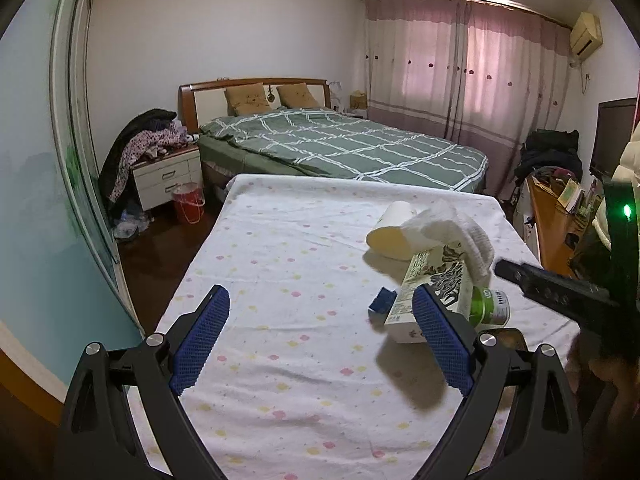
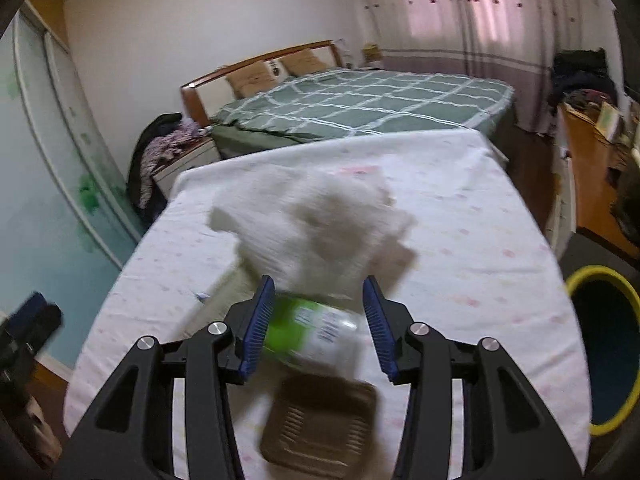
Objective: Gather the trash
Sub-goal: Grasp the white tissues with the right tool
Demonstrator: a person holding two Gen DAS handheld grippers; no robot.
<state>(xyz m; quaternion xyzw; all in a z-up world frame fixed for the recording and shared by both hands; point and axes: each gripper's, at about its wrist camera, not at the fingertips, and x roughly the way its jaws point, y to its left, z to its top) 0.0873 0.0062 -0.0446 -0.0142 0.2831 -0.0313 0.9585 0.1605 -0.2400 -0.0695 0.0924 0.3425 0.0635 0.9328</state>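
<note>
A table draped in a white cloth with pink and yellow dots (image 1: 280, 248) stands at the foot of a bed with a green checked quilt (image 1: 344, 144). On its right side lies a small heap of trash: a cream paper cup on its side (image 1: 390, 232), a crumpled white tissue (image 1: 452, 228), a white carton printed with black patterns (image 1: 432, 288), a clear plastic bottle with a green label (image 1: 490, 306) and a small blue scrap (image 1: 382, 302). The left gripper (image 1: 320, 320) hangs over the cloth with its blue-padded jaws spread wide and nothing between them. The right gripper (image 2: 319, 312) has its jaws half apart around the bottle (image 2: 316, 332); blur keeps me from telling whether the pads press on it. A brown ribbed plastic tray (image 2: 320, 424) lies just below. A dark bin with a yellow rim (image 2: 600, 344) stands beside the table's right edge.
</note>
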